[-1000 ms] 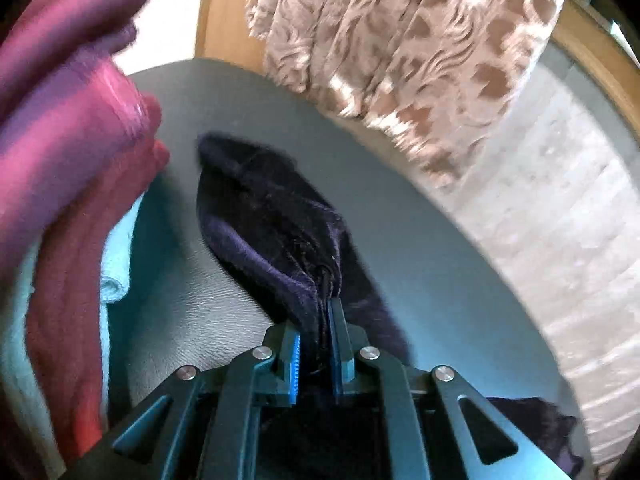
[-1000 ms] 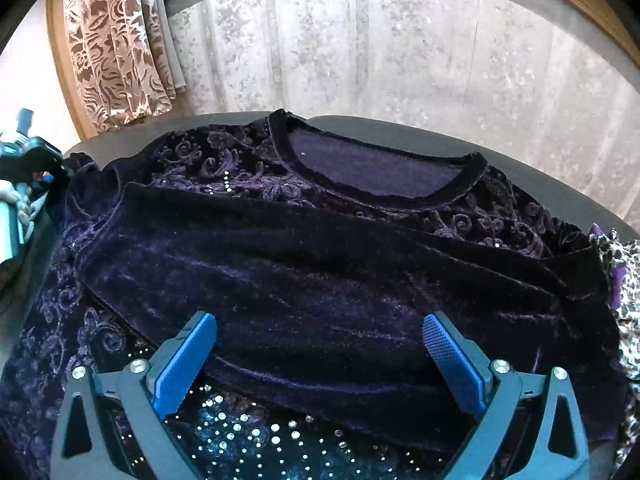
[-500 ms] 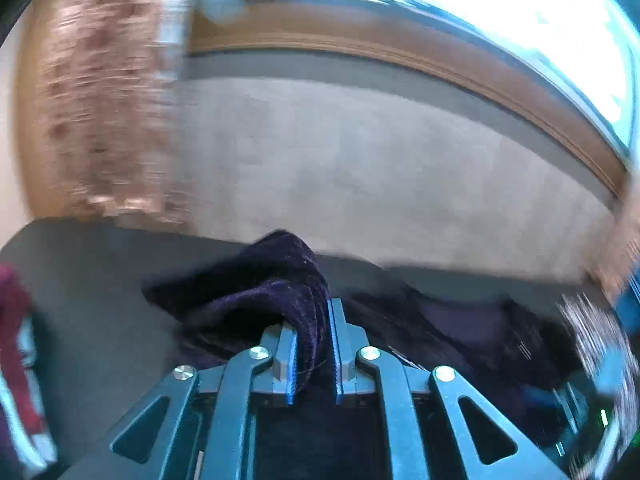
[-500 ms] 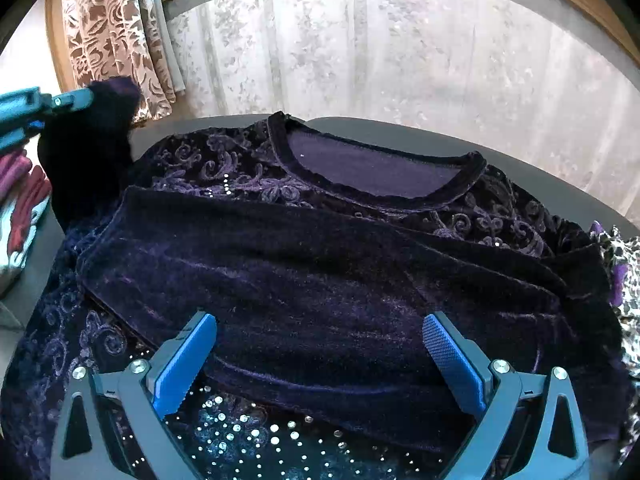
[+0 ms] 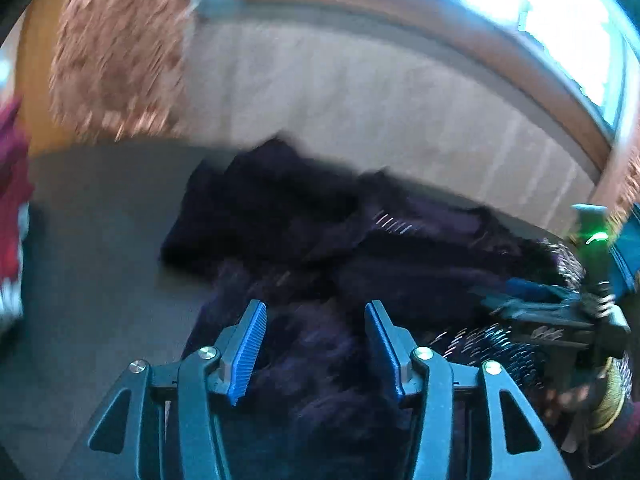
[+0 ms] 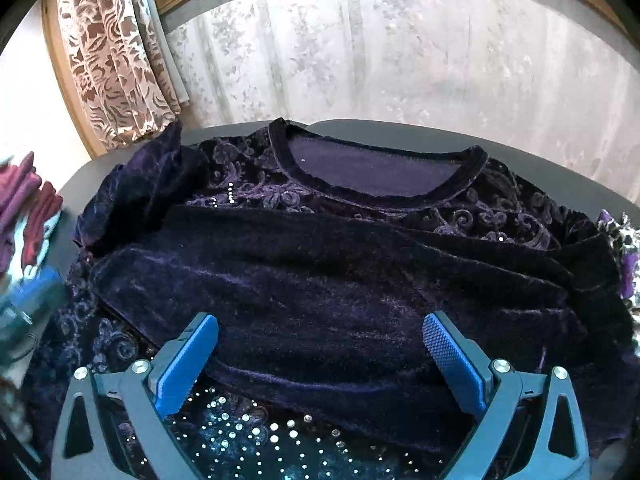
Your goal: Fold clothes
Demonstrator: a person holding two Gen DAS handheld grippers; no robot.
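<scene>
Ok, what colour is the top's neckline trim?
Dark purple velvet neckline trim, plainest in the right wrist view.

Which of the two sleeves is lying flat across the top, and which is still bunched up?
The right sleeve lies flat across the chest; the left sleeve sits bunched at the shoulder.

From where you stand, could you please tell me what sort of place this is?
Probably a room in a home, by a window: a brown patterned lace curtain and a pale sheer curtain hang behind a dark grey table, where a dark purple velvet top lies beside stacked red and pink clothes.
</scene>
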